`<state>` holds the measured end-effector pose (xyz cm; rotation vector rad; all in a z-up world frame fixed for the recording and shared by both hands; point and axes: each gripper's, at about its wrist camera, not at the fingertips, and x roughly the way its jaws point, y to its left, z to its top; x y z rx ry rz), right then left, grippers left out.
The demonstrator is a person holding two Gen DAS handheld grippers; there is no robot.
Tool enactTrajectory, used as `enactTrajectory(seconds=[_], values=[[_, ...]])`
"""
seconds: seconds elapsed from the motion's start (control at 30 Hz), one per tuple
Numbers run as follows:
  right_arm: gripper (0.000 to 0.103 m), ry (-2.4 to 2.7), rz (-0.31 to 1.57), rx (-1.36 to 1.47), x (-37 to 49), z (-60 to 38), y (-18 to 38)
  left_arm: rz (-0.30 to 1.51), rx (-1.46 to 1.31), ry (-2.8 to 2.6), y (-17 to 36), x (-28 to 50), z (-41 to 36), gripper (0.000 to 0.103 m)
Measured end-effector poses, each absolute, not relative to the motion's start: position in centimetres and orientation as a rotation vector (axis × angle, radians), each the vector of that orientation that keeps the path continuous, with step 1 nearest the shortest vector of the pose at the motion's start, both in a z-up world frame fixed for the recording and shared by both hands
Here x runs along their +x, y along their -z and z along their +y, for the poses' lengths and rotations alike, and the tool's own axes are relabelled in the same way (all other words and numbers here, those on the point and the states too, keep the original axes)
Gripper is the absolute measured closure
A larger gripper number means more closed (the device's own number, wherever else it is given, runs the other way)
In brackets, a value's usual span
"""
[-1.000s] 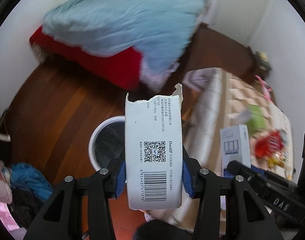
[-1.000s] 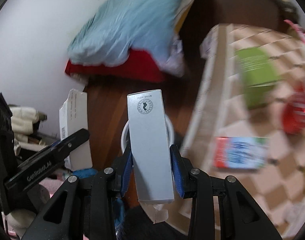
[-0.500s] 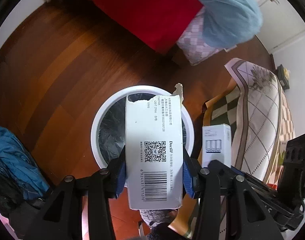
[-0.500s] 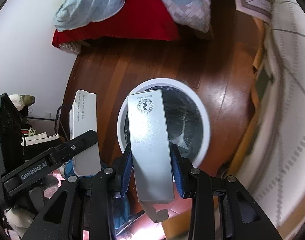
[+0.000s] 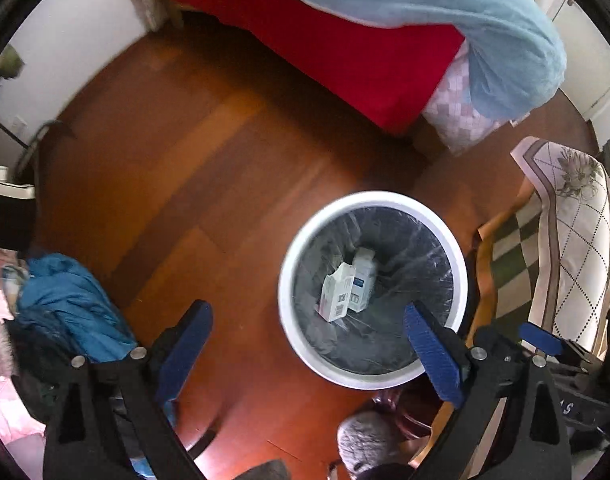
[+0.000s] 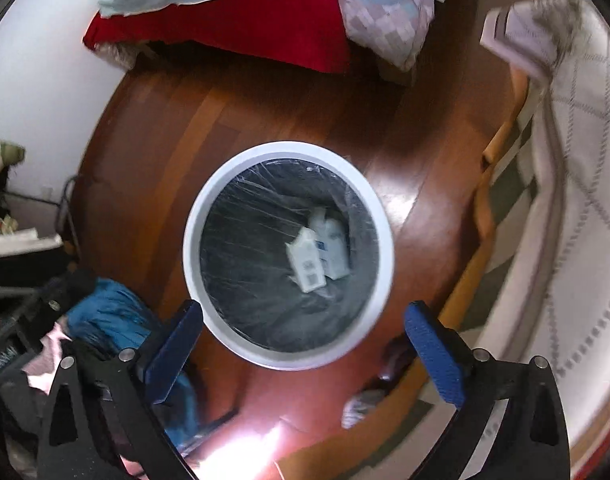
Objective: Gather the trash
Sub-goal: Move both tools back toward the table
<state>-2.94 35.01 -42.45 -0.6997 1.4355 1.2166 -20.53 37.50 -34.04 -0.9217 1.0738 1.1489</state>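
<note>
A round white trash bin (image 5: 283, 280) (image 6: 193, 216) with a black liner stands on the wooden floor below both grippers. Two white cartons lie side by side at its bottom: a torn-topped carton with a barcode (image 5: 336, 297) (image 6: 306, 261) and a plainer white box (image 5: 362, 280) (image 6: 333, 249). My left gripper (image 5: 307, 344) hovers open above the bin's near-left rim, nothing between its blue pads. My right gripper (image 6: 303, 344) is open too, spread over the bin's near rim. Part of the right gripper shows at the lower right of the left wrist view.
A bed with a red sheet (image 5: 345, 52) and a light blue blanket (image 5: 445, 8) fills the far side. A table under a chequered cloth (image 5: 573, 248) (image 6: 565, 208) stands right of the bin. Blue clothing (image 5: 69, 308) (image 6: 113, 312) is piled at the left.
Both grippers opened and let go of their boxes, which now lie at the bottom of the bin. The view of the bin shifted slightly.
</note>
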Motion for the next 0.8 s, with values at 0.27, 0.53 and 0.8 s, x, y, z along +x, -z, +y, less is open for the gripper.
enactTrajectory(seconds=[0.27, 0.53, 0.8], values=[[0.001, -1.238, 1.314, -0.732, -4.3, 31.0, 37.5, 1.028, -0.83, -1.2, 29.9, -21.3, 33.9, 0.006], [0.001, -1.271, 1.225, -0.68, -4.6, 25.9, 30.9, 0.991, -0.759, -1.216, 25.5, -21.8, 29.4, 0.006], [0.001, -1.331, 1.165, -0.562, -3.4, 19.9, 24.6, 0.929, -0.701, -1.226, 20.0, -21.8, 24.8, 0.006]])
